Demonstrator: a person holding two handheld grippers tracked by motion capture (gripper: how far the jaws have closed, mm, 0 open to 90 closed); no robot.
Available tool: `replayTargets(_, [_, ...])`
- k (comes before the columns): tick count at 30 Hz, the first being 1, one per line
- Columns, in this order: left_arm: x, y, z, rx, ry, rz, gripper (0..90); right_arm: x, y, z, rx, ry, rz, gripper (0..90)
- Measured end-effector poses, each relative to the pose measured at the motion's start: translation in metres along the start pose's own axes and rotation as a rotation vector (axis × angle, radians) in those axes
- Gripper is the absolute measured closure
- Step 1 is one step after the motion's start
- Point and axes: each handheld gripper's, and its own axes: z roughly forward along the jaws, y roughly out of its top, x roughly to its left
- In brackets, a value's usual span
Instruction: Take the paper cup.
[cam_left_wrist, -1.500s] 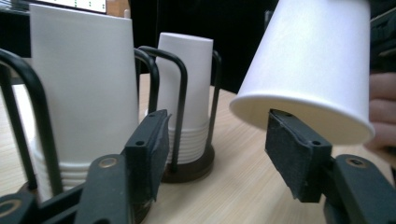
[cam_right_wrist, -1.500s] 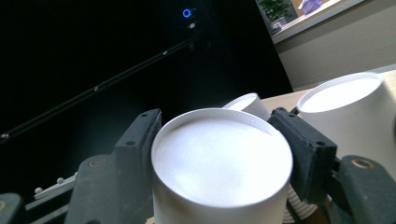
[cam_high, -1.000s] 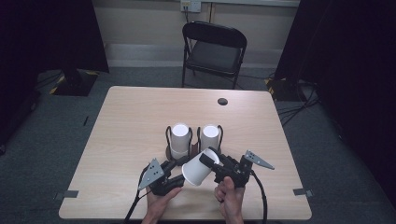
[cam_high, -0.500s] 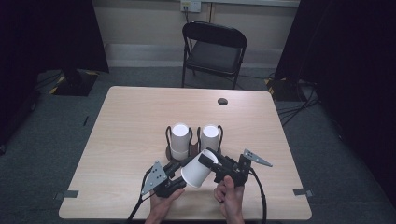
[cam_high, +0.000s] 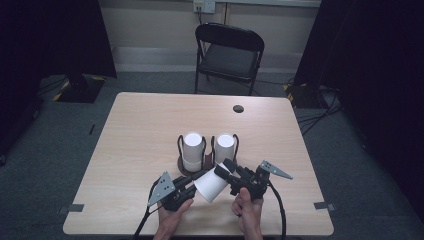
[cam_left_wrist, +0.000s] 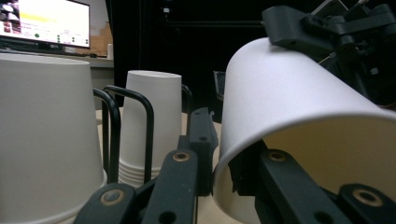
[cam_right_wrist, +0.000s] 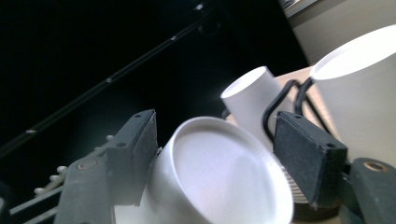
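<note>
A single white paper cup hangs tilted over the table's near side, between my two grippers. My left gripper has just been closing and is shut on the cup's rim, one jaw outside the wall and one inside the mouth. My right gripper has just been opening. Its jaws stand apart on either side of the cup's base, with a gap at the right pad. Behind stand two upside-down cup stacks in a black wire holder.
The wooden table has a small black round hole cover near its far edge. A black folding chair stands beyond the table. Dark curtains hang on both sides. A lit screen shows far off in the left gripper view.
The left gripper's jaws have drawn in onto the cup's rim, and the right gripper's jaws have parted around its base. Both hands and the cup have stayed in place.
</note>
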Motion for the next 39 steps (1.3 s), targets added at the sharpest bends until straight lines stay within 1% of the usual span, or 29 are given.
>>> replayTargets(1, [0.0,0.0,0.0,0.0,0.0,0.0,82.4,0.0,0.0,0.0,0.0,0.0,0.0,29.8])
replayTargets(2, [0.0,0.0,0.0,0.002,-0.003,-0.001,82.4,0.0,0.0,-0.001,-0.002,-0.006,-0.015,29.3])
replayTargets(3, [0.001,0.001,-0.001,0.008,-0.01,-0.005,86.2,0.002,0.001,-0.001,-0.005,-0.034,-0.045,28.4])
replayTargets(4, [0.001,0.001,-0.001,0.008,-0.01,-0.005,86.5,0.002,0.001,-0.001,-0.005,-0.034,-0.045,28.4])
replayTargets(5, [0.001,0.001,-0.001,0.008,-0.014,-0.008,86.7,0.003,0.001,-0.002,0.0,-0.05,-0.074,28.2])
replayTargets(7, [0.003,0.001,-0.002,0.02,-0.022,-0.012,86.7,0.004,0.001,-0.002,0.004,-0.071,-0.097,28.0])
replayTargets(9, [0.003,0.001,-0.003,0.025,-0.021,-0.012,86.8,0.004,0.001,-0.002,0.009,-0.077,-0.104,28.0])
replayTargets(10, [0.005,0.001,-0.004,0.028,-0.023,-0.021,86.8,0.004,0.001,-0.002,0.011,-0.075,-0.115,27.9])
replayTargets(11, [0.005,0.001,-0.004,0.028,-0.023,-0.021,86.8,0.004,0.001,-0.002,0.011,-0.075,-0.115,27.9])
replayTargets(12, [0.006,0.001,-0.004,0.032,-0.024,-0.029,86.8,0.005,0.001,-0.002,0.012,-0.078,-0.116,27.8])
replayTargets(14, [0.008,0.002,-0.005,0.046,-0.03,-0.043,86.9,0.005,0.001,-0.002,0.011,-0.081,-0.13,27.6])
replayTargets(16, [0.009,0.002,-0.005,0.05,-0.034,-0.044,86.9,0.005,0.001,-0.002,0.01,-0.084,-0.136,27.6])
replayTargets(17, [0.011,0.002,-0.006,0.059,-0.038,-0.057,86.9,0.006,0.001,-0.002,0.013,-0.092,-0.148,27.5])
replayTargets(18, [0.011,0.002,-0.006,0.059,-0.038,-0.057,86.8,0.006,0.001,-0.002,0.013,-0.092,-0.148,27.5])
replayTargets(19, [0.012,0.002,-0.007,0.071,-0.039,-0.069,86.8,0.006,0.001,-0.003,0.015,-0.098,-0.162,27.3])
replayTargets(21, [0.015,0.001,-0.009,0.065,-0.047,-0.094,86.8,0.006,0.001,-0.003,0.015,-0.101,-0.168,27.2])
replayTargets(22, [0.017,0.0,-0.009,0.062,-0.048,-0.115,86.8,0.006,0.001,-0.003,0.019,-0.108,-0.18,27.2])
replayTargets(24, [0.02,-0.001,-0.011,0.074,-0.043,-0.129,86.9,0.006,0.001,-0.004,0.022,-0.11,-0.181,27.2])
replayTargets(27, [0.022,-0.001,-0.012,0.081,-0.043,-0.132,86.9,0.006,0.0,-0.005,0.023,-0.107,-0.189,27.2])
replayTargets(29, [0.024,0.001,-0.014,0.095,-0.027,-0.124,86.9,0.006,0.0,-0.006,0.021,-0.105,-0.195,27.2])
replayTargets(31, [0.024,0.002,-0.014,0.097,-0.028,-0.121,87.0,0.006,-0.001,-0.007,0.022,-0.106,-0.198,27.2])
replayTargets(32, [0.025,0.004,-0.015,0.115,-0.022,-0.107,87.0,0.006,-0.001,-0.008,0.02,-0.106,-0.205,27.2])
replayTargets(33, [0.026,0.005,-0.016,0.12,-0.021,-0.102,87.0,0.006,-0.001,-0.008,0.018,-0.109,-0.209,27.2])
replayTargets(35, [0.027,0.006,-0.016,0.128,-0.022,-0.102,87.0,0.006,-0.001,-0.009,0.017,-0.112,-0.213,27.2])
replayTargets(37, [0.028,0.009,-0.018,0.141,-0.025,-0.1,87.1,0.006,-0.002,-0.011,0.002,-0.124,-0.231,27.1])
replayTargets(39, [0.029,0.01,-0.019,0.147,-0.02,-0.097,87.1,0.006,-0.002,-0.011,-0.001,-0.123,-0.232,26.4])
